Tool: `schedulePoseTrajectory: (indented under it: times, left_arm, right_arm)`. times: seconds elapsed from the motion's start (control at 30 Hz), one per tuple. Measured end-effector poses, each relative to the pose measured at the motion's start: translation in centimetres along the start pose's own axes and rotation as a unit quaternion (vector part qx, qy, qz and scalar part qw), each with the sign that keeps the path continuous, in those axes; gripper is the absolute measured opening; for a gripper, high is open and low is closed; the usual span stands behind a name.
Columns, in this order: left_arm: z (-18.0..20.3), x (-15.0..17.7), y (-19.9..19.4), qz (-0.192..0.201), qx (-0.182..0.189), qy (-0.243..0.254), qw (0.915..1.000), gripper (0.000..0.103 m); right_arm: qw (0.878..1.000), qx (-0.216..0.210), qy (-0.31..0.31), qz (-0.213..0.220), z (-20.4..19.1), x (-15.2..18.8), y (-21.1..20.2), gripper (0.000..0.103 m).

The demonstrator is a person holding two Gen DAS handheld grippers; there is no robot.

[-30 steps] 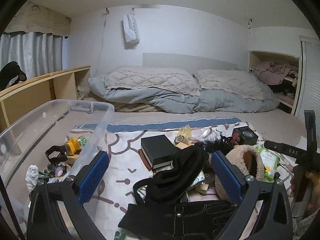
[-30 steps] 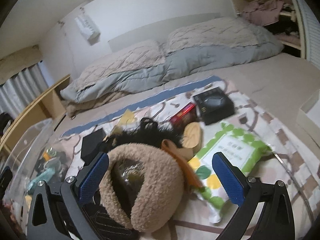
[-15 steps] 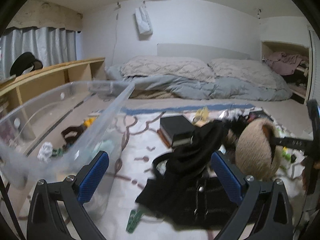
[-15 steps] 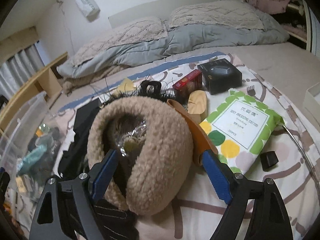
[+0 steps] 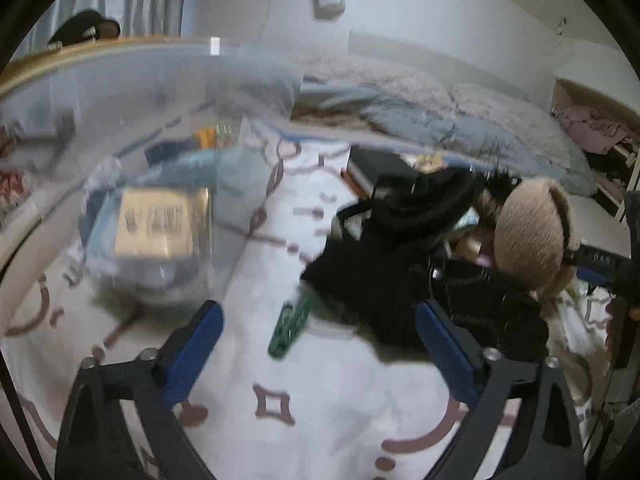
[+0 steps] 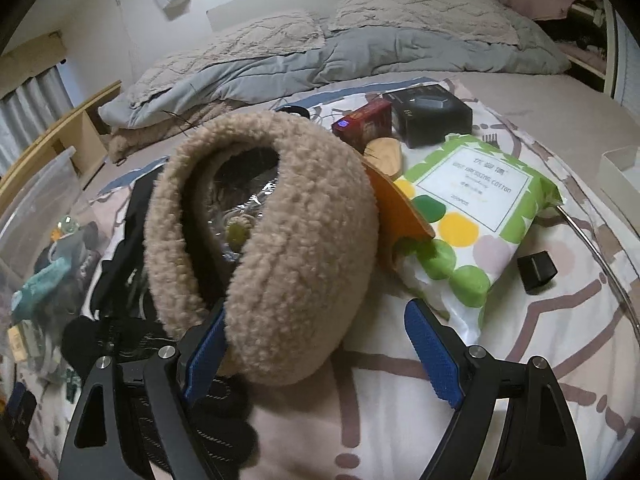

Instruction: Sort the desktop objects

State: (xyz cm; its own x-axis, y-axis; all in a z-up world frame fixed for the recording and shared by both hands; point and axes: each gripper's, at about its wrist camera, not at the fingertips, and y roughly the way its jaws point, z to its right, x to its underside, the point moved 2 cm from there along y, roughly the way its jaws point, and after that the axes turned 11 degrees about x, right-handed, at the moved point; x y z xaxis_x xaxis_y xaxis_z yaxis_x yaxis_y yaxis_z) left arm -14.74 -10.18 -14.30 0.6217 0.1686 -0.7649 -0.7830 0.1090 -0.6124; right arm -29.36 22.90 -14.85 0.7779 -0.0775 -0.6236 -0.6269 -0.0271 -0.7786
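A tan fleece earmuff (image 6: pixel 272 240) stands on the patterned sheet (image 6: pixel 400 420), right in front of my right gripper (image 6: pixel 316 348). The right jaws are open; the left pad (image 6: pixel 206 356) touches the earmuff's lower edge, and the right pad stands apart from it. The earmuff also shows in the left wrist view (image 5: pixel 532 232), far right. My left gripper (image 5: pixel 320 348) is open and empty, low over the sheet. A clear plastic bin (image 5: pixel 120 152) with small items inside stands close on its left. A green clip (image 5: pixel 290 326) lies between its fingers.
Black clothing (image 5: pixel 400 248) lies piled in the middle. A green-dotted cotton pad pack (image 6: pixel 476 216), a black box (image 6: pixel 432 114), a red box (image 6: pixel 364 124), a wooden piece (image 6: pixel 384 156) and a small black cube (image 6: pixel 536 270) lie to the right. Pillows and a grey duvet (image 6: pixel 360 52) lie behind.
My right gripper has come up to the earmuff and narrowed somewhat. My left gripper has dropped low and swung left, closer to the clear bin.
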Motion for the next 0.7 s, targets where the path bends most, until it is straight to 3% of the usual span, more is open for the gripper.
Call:
schedulePoseTrajectory:
  times: [0.07,0.17,0.27,0.37,0.5,0.7]
  left_arm:
    - [-0.1,0.6,0.8,-0.017,-0.007,-0.001,0.9998,0.084]
    - [-0.4,1.0,1.7,-0.032,-0.015,-0.004,0.9994,0.083]
    - [-1.1,1.5,2.6,-0.051,-0.020,-0.020,0.9983,0.071]
    - [-2.3,1.6,3.5,-0.067,-0.018,-0.050,0.9963,0.066]
    - [-3.9,1.9,4.5,-0.084,-0.016,-0.092,0.9921,0.050]
    - [-4.8,2.0,5.1,-0.087,-0.013,-0.113,0.9896,0.035]
  right_arm:
    - [1.000,-0.003,0.003,-0.002,0.1,0.1,0.4,0.077]
    - [1.000,-0.008,0.000,-0.002,0.2,0.1,0.8,0.068]
    - [1.000,-0.021,-0.006,-0.001,0.0,0.0,1.0,0.054]
    - [0.999,-0.031,-0.008,-0.002,-0.1,0.0,1.2,0.051]
    - [0.999,-0.040,0.001,-0.001,0.3,-0.1,1.0,0.043]
    - [0.999,-0.039,0.006,0.004,1.2,-0.3,-0.4,0.032]
